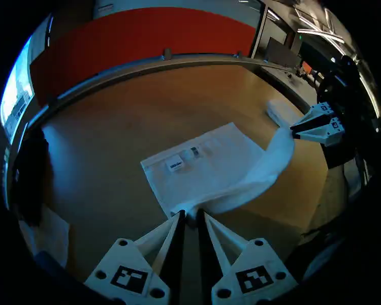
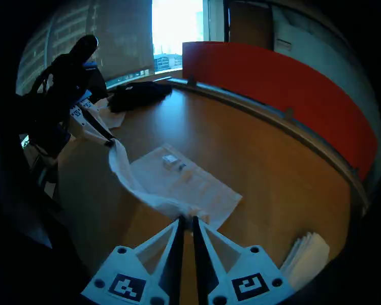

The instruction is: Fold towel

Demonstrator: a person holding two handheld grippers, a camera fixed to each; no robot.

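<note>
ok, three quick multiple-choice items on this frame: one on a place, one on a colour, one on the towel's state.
1. Where is the black bag?
A. on the table, at the end by the window
B. on the floor
C. on a shelf

2. The partition behind the table is:
A. green
B. red
C. white

3. The towel is:
A. flat all over
B. folded into a stack
C. lifted along one edge

Key:
1 A: the bag lies on the wooden top near the bright window.
2 B: the panel along the table's far side is red.
3 C: the left tongs and the right tongs each pinch a corner, and that edge hangs between them.
</note>
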